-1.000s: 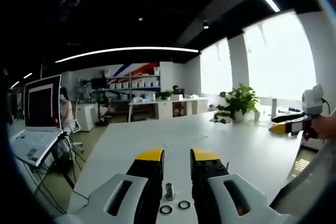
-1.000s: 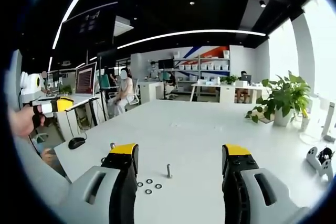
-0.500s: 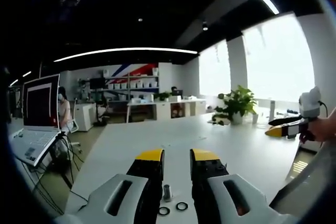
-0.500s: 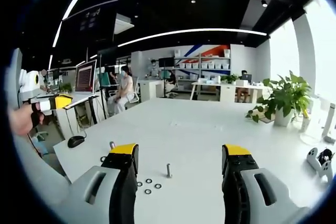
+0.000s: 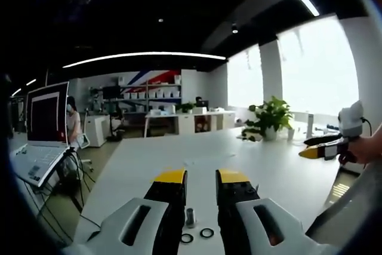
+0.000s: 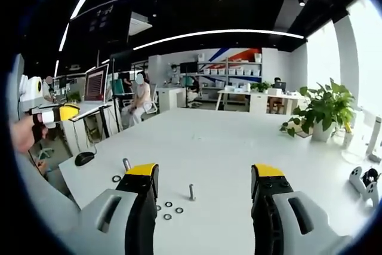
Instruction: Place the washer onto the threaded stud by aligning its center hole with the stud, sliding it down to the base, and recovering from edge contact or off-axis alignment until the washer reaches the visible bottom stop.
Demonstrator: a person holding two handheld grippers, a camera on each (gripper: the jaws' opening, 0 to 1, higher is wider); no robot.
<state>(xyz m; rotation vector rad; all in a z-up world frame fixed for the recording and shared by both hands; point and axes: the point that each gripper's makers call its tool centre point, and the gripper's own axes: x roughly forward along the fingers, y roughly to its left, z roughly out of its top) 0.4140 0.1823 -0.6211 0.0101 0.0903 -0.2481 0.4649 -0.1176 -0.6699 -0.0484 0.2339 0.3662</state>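
**Stud stands free among loose washers**

On the white surface the stud stands upright, three washers lying just beside it. Farther off sit another short stud with a ring, a mouse and a potted plant. The right tongs gape wide; the left tongs are narrow, holding nothing, framing a stud and two washers. Since earlier, both views have barely shifted.

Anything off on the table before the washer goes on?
Nothing stands out. The stud stands upright on the white table, with three loose washers lying flat beside it. A second stud and washer sit further left.
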